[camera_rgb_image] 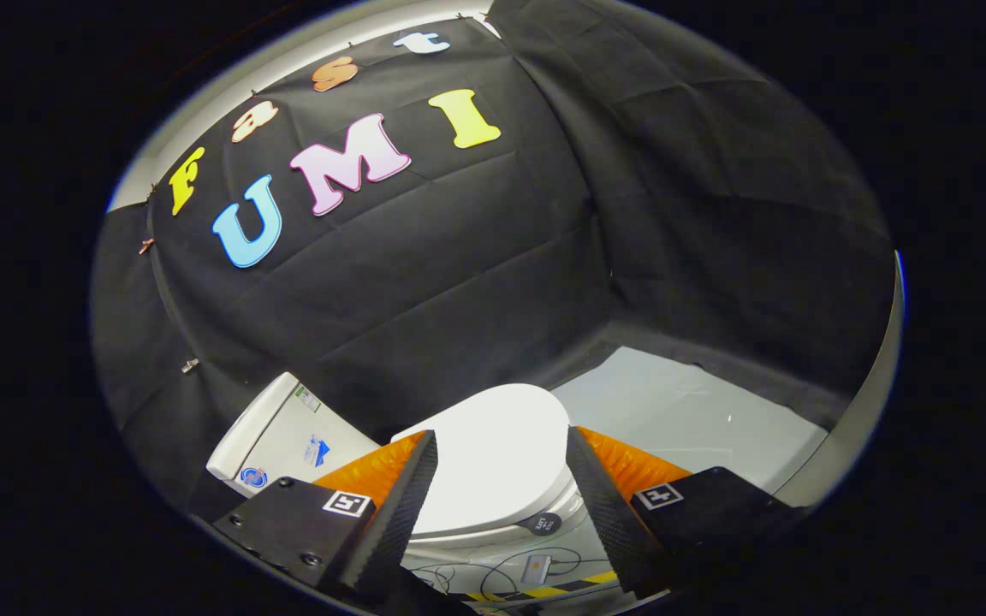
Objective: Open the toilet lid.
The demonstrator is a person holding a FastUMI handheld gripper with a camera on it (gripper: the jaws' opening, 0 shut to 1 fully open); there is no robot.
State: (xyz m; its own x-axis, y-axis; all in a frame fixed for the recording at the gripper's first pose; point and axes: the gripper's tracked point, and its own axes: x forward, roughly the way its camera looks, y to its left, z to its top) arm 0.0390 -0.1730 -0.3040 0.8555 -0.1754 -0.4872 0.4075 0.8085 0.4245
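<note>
Gripper is hanging above the toilet, fingers spread wide, holding nothing, nothing touching either finger. The toilet lid is lying flat and closed on the bowl, white, sitting in the gap between the two fingers and just beyond their tips, so at roughly 12 o'clock from the gripper. The tank is sitting at about 10 o'clock from the lid, white, tilted in this view, with a couple of small stickers on its face; too small to make out. A small dark round tag is sticking to the bowl rim at the lid's 5 o'clock edge. Below the bowl, toward 6 o'clock between the finger bases, thin cables are looping over the floor next to a small box, and a strip of yellow-black tape is running across. A pale floor panel is showing at 2 o'clock from the lid, bare. Black cloth is hanging behind everything.
</note>
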